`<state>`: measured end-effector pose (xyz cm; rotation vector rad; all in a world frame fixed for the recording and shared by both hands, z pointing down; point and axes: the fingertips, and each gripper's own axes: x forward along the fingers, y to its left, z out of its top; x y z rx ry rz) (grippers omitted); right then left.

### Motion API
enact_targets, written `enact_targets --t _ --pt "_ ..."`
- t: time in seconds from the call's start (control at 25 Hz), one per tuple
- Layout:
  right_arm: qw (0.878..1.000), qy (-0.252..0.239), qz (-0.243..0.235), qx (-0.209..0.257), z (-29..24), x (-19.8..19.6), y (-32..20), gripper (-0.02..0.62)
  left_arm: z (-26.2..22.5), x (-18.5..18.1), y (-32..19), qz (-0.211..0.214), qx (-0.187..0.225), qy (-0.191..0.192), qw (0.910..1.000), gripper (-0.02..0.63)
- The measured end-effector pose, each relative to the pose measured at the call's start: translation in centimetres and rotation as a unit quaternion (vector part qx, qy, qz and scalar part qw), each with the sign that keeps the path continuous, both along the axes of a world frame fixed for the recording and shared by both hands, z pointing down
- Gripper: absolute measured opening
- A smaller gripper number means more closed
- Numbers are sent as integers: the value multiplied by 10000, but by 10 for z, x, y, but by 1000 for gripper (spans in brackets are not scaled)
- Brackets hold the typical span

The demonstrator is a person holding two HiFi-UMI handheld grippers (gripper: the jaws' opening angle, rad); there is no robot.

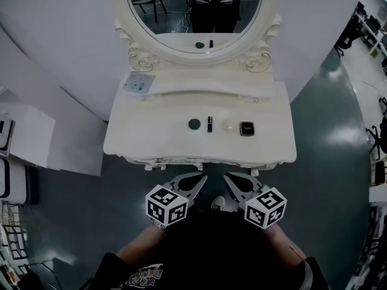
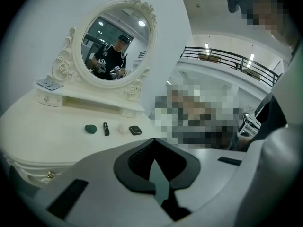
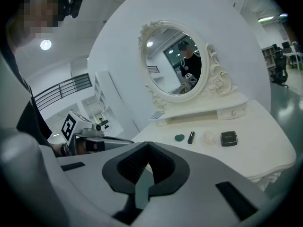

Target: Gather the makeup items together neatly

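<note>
Head view, reporting from the remote station.

1. The left gripper [image 1: 200, 178] sits at lower centre of the frame, just below the front edge of the dressing table [image 1: 145, 139]. In the left gripper view its jaws are clenched tip to tip, with nothing between them.
2. The right gripper [image 1: 229, 177] sits just to the right of it and is also short of the table edge. In the right gripper view its jaws are likewise pressed together and empty. I see no contact between either gripper and any item.
3. The makeup items lie in one row across the middle of the table top, at centre frame. From left to right they are a dark green sponge [image 1: 194, 124], a black lipstick tube [image 1: 210, 124], a pale rounded item [image 1: 229, 127] that I cannot identify further, and a black square compact [image 1: 247, 128].
4. The four are near one another but apart, and none touches its neighbour. The lipstick lies flat with its length running toward the mirror.
5. An oval mirror [image 1: 181, 17] in an ornate white frame stands at the back of the table, top centre of the frame. It reflects both grippers.
6. A flat pale packet [image 1: 139, 82] lies on the raised rear shelf, upper left of the table and well apart from the row.
</note>
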<state>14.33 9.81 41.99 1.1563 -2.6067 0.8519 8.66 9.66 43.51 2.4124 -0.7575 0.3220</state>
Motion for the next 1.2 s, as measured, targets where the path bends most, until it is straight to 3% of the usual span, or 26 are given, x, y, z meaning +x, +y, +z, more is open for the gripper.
enact_targets --t 1.2 --pt "9999 49 81 -84 5 19 14 29 3 22 14 140 -48 93 9998 8"
